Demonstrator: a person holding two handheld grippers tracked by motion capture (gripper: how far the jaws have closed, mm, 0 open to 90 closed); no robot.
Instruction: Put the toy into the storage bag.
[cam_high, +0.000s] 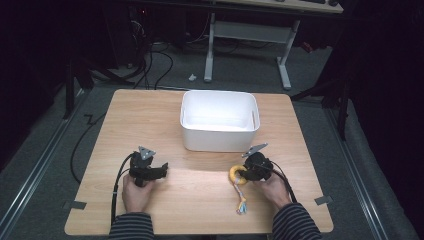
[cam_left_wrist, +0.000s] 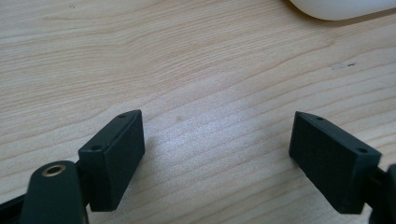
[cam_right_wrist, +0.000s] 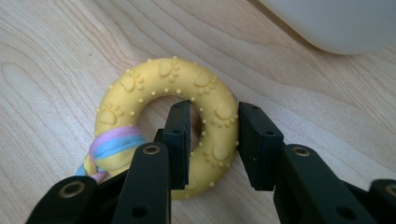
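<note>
Ring (cam_right_wrist: 163, 93) lies flat on the surface (cam_high: 200, 200), right gripper (cam_right_wrist: 212, 140) low, jaws pinching its side; left gripper (cam_left_wrist: 217, 154) rests with jaws wide, nothing between.

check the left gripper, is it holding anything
No, the left gripper stands wide open over the bare table, with nothing between its jaws.

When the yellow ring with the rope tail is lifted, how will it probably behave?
The yellow ring looks like moulded rubber, so it probably keeps its shape. Its raised dots and paw prints should keep it from slipping in the right gripper, whose jaws clamp one side. The rope tail lies loosely, so it will likely dangle.
</note>
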